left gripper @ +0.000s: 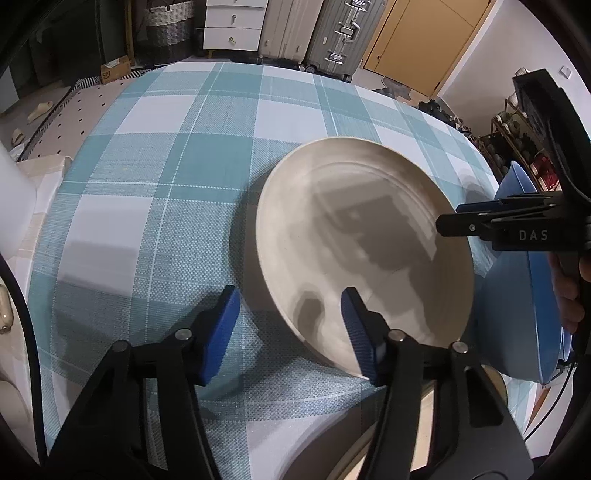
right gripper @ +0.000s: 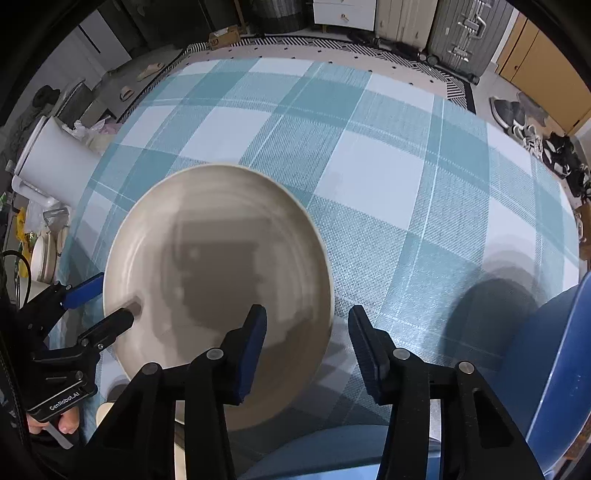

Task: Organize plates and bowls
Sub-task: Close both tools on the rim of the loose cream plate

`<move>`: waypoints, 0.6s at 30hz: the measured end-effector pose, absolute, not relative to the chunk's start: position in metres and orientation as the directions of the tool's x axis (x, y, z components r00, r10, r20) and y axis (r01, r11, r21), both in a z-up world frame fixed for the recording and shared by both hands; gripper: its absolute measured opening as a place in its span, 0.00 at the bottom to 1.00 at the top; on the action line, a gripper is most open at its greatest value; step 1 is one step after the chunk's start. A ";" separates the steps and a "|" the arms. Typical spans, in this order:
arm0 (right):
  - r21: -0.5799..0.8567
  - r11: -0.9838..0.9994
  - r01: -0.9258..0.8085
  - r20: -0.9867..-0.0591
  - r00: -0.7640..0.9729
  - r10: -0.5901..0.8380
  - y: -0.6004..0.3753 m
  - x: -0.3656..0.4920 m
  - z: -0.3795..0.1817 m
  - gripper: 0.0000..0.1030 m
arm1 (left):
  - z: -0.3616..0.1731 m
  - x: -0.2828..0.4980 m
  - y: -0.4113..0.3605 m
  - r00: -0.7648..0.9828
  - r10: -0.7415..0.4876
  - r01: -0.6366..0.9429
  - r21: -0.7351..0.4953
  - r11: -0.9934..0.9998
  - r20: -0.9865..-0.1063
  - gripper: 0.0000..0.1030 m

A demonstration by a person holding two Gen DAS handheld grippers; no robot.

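Cream plate (left gripper: 369, 236) lying on the checked tabletop (left gripper: 155, 177), blue bowls (left gripper: 517, 314) just beside its right edge. Left hand-held gripper (left gripper: 291, 325) straddling the plate's near-left rim, fingers apart, not pressing. Right hand-held gripper (right gripper: 306, 343) straddling the plate's right rim, one finger over the plate, one over cloth, likewise gaping.

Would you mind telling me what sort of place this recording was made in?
Most likely a lived-in home, not a lab: a table under a teal-and-white checked tablecloth holding a beige round plate, grey hard-shell suitcases against the wall, and shoes on the floor.
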State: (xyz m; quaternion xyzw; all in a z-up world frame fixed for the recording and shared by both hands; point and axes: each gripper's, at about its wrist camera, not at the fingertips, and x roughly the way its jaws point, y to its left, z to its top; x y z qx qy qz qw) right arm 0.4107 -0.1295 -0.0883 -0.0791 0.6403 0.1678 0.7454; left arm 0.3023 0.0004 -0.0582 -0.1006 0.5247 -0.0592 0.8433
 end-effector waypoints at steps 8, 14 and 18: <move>0.087 0.933 -0.350 -0.985 0.110 0.133 -0.129 0.410 -0.096 0.25 | -0.060 0.301 -0.004 0.439 -0.209 0.020 -0.223 0.975 -0.874 0.32; 0.067 0.936 -0.346 -0.985 0.126 0.117 -0.130 0.411 -0.096 0.15 | -0.060 0.300 -0.008 0.450 -0.192 0.031 -0.199 0.979 -0.872 0.27; 0.064 0.935 -0.348 -0.982 0.143 0.121 -0.131 0.409 -0.094 0.13 | -0.059 0.298 -0.008 0.456 -0.179 0.034 -0.184 0.982 -0.872 0.25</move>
